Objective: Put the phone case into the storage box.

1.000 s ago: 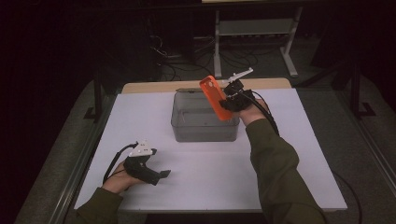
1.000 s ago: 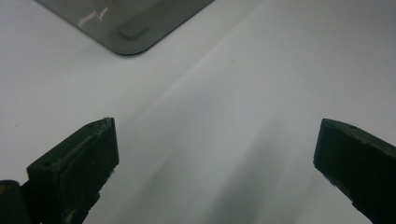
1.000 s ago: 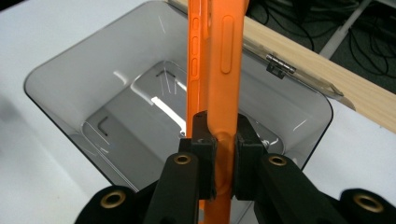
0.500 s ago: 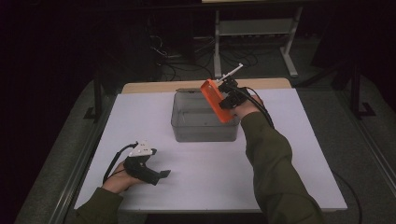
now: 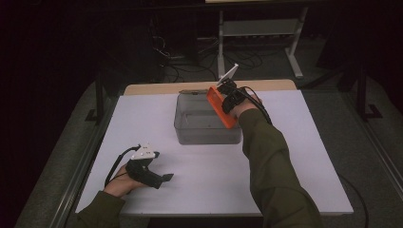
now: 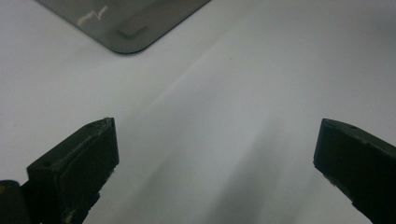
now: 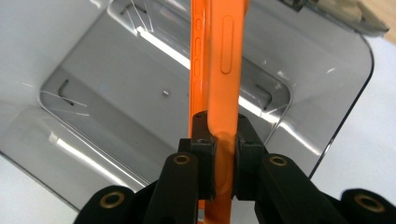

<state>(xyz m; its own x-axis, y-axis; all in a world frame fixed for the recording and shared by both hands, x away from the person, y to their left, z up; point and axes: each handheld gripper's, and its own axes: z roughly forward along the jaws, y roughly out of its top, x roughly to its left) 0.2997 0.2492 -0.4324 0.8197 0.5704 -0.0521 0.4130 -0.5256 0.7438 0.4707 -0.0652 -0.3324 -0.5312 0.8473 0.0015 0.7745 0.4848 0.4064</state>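
Orange phone [image 7: 219,65] sits clamped on edge in your right gripper [image 7: 219,163], its long axis pointing down into the clear bin [image 7: 327,74] directly beneath. Your left gripper [image 5: 154,176], jaws wide, rests well away on the white table [image 5: 304,156].

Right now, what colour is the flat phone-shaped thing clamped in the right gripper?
Bright orange. The flat orange phone-shaped slab, held over the clear plastic bin, shows best in the right gripper view.
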